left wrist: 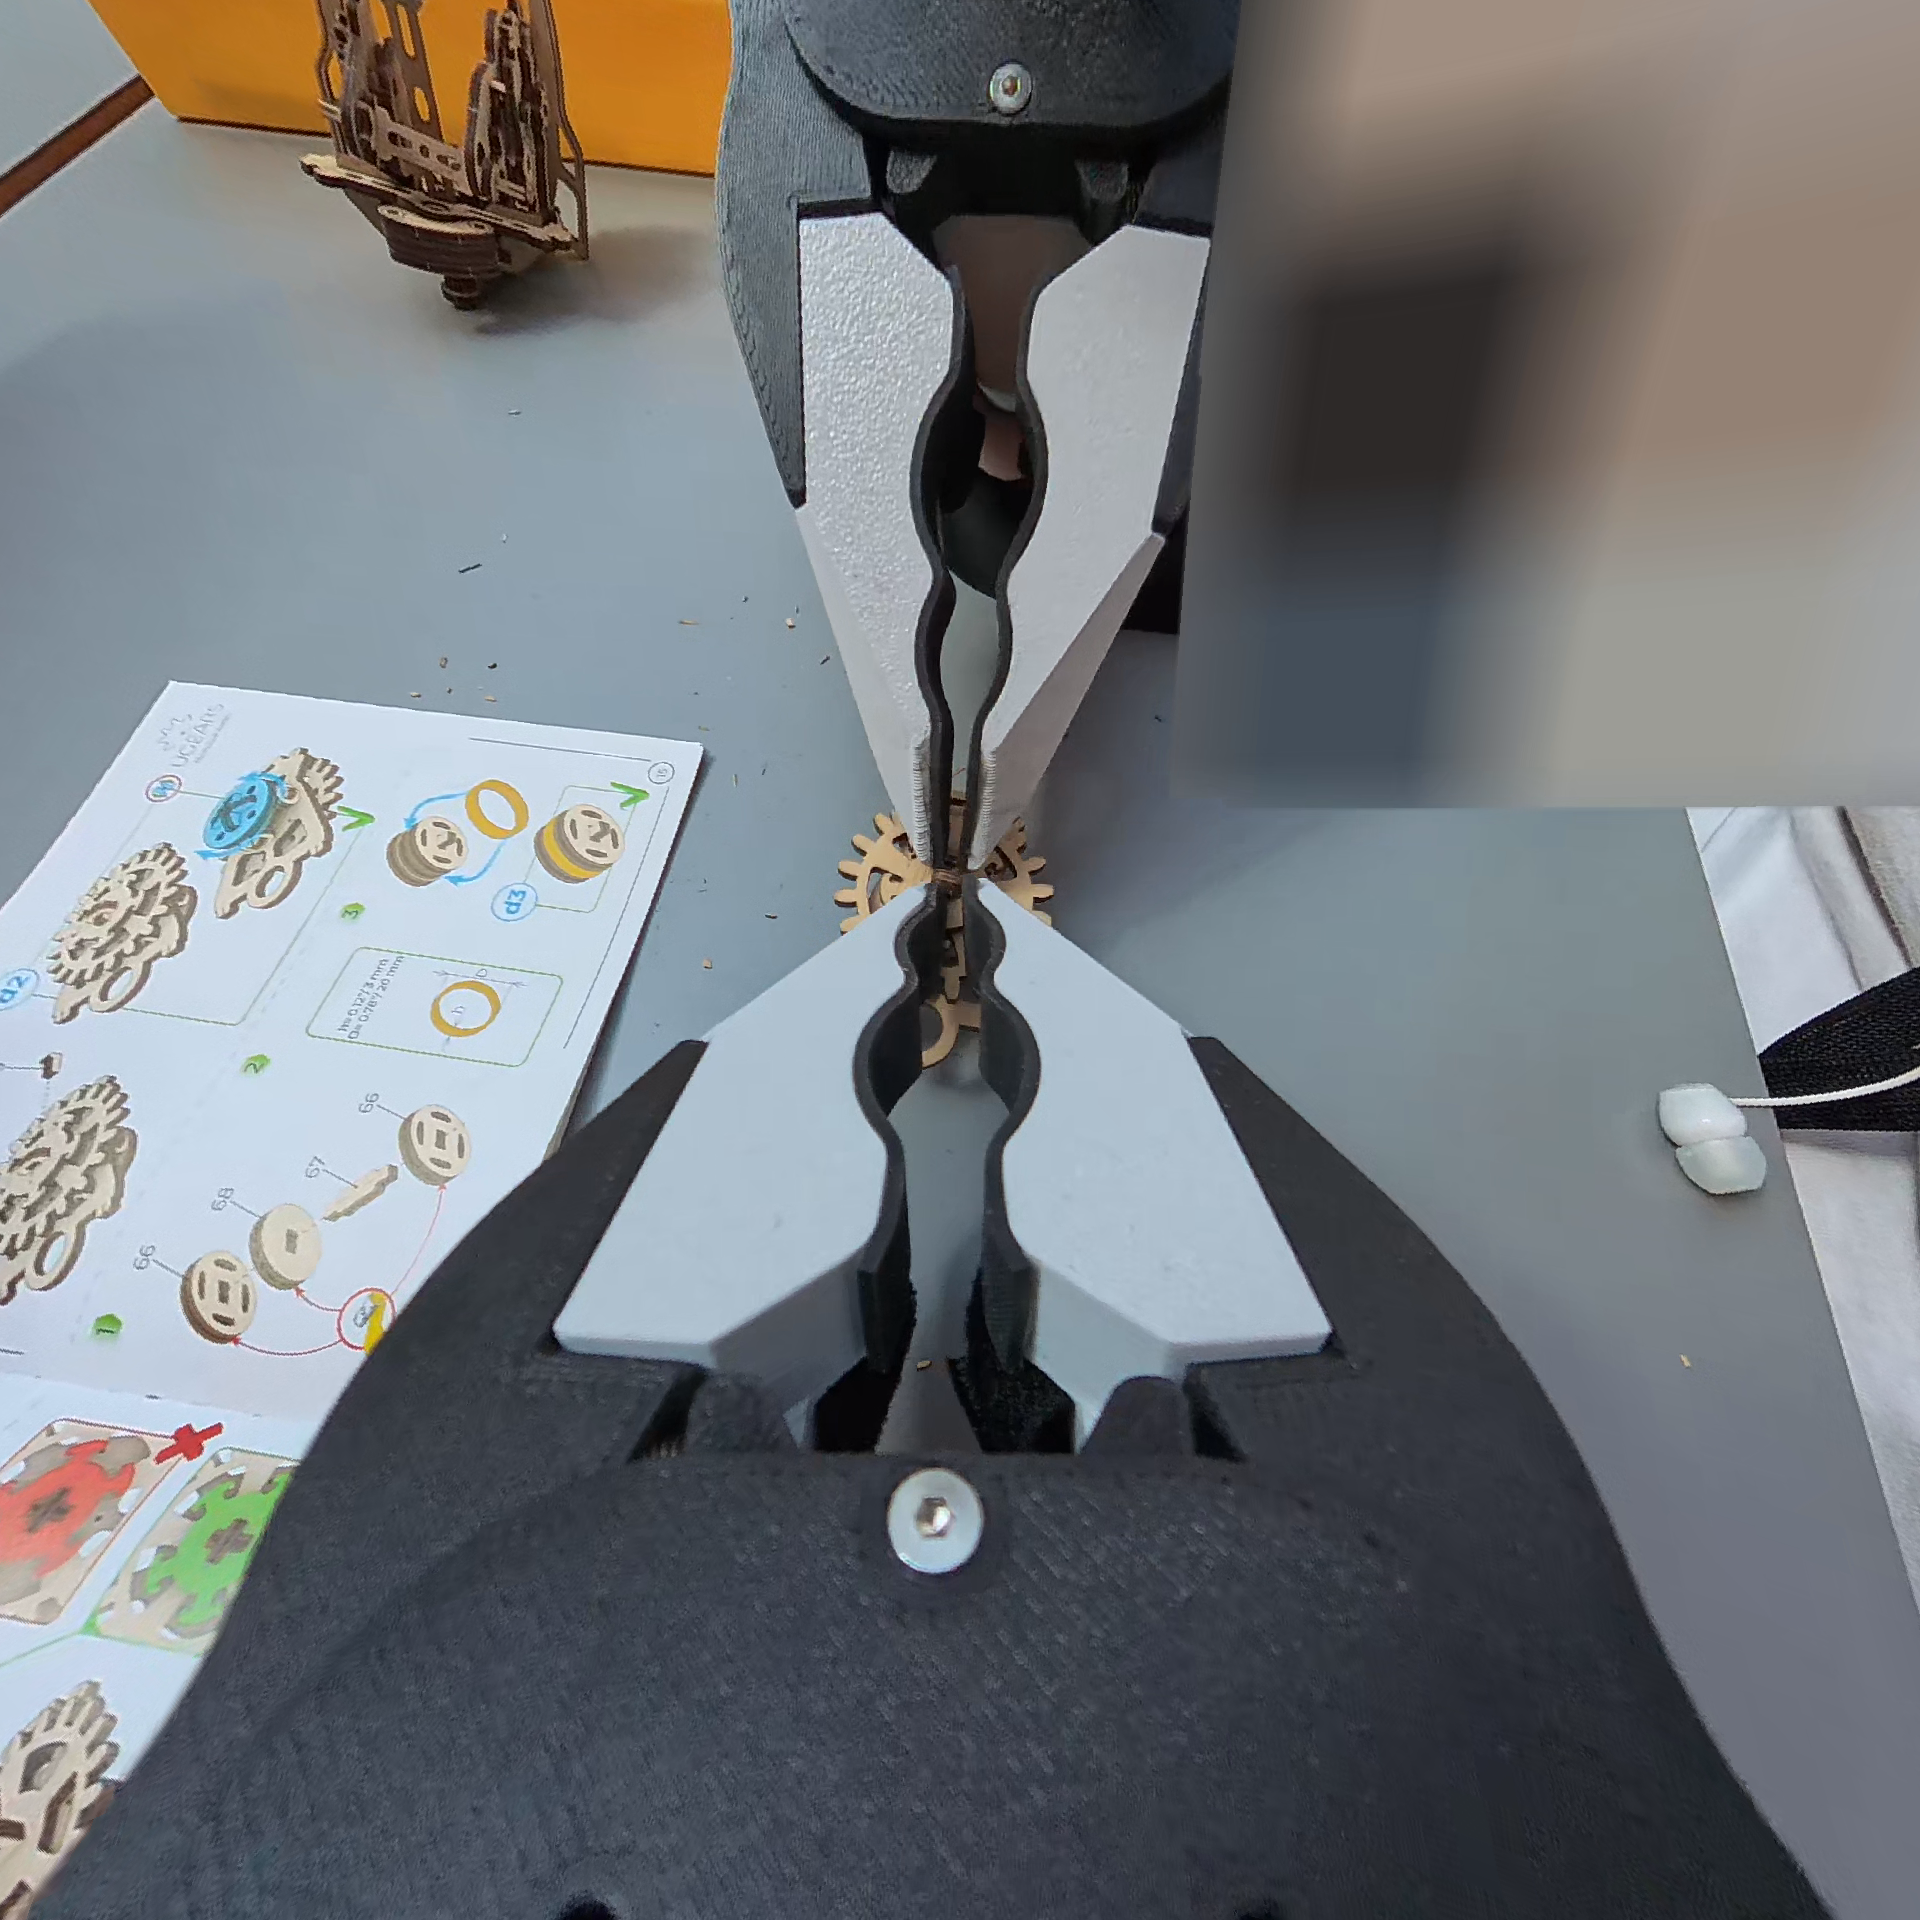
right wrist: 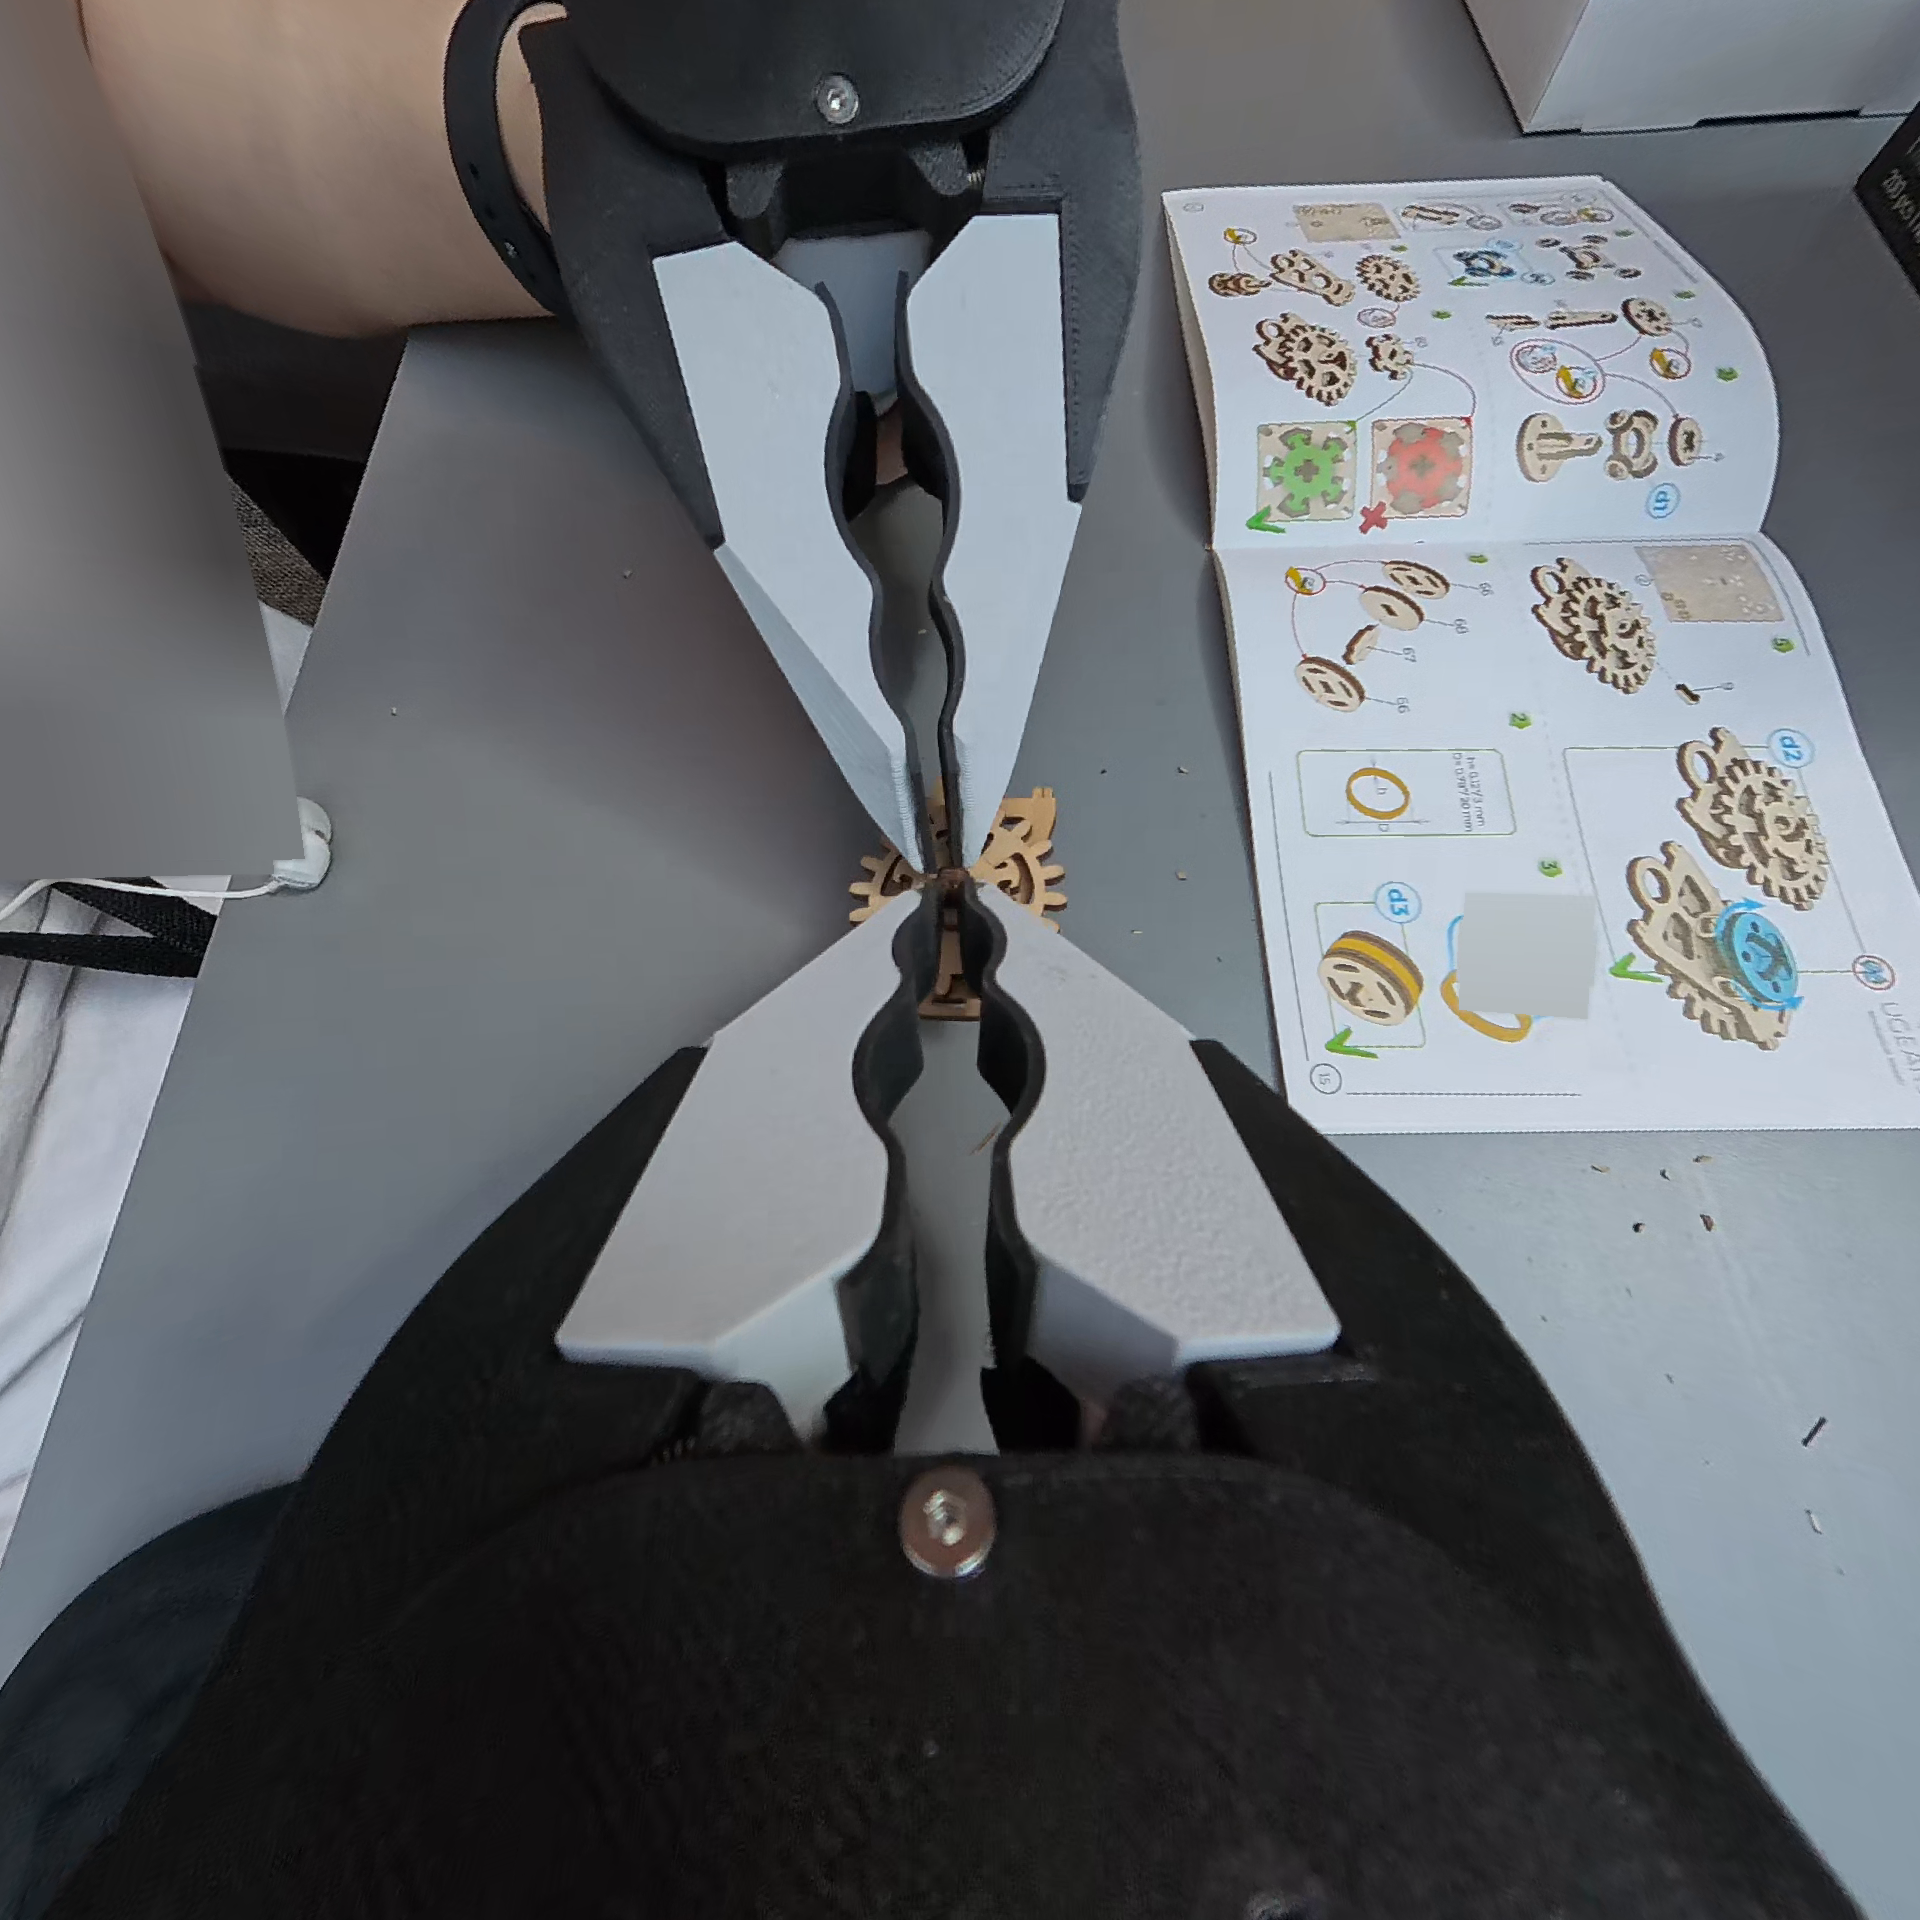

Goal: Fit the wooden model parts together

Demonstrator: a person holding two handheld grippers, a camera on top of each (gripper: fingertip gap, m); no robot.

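A light wooden gear assembly (left wrist: 878, 864) lies on the grey table (left wrist: 416, 499); it also shows in the right wrist view (right wrist: 1023, 868). My left gripper (left wrist: 948, 906) and my right gripper (left wrist: 951, 831) meet tip to tip right above it. Both are shut, and their tips pinch a small dark peg (left wrist: 948, 879) that stands on the assembly. The right wrist view shows the same: the right gripper (right wrist: 948, 914) from below, the left gripper (right wrist: 935, 844) from above, the peg (right wrist: 948, 883) between them. The fingers hide most of the assembly.
An open instruction booklet (left wrist: 312, 987) lies left of the grippers; it also shows in the right wrist view (right wrist: 1538, 665). A finished wooden ship model (left wrist: 457, 156) stands at the back before an orange box (left wrist: 634, 62). White earbuds (left wrist: 1709, 1138) lie near the table edge. Wood crumbs dot the table. My two grippers' fingertips are within a few centimetres of each other.
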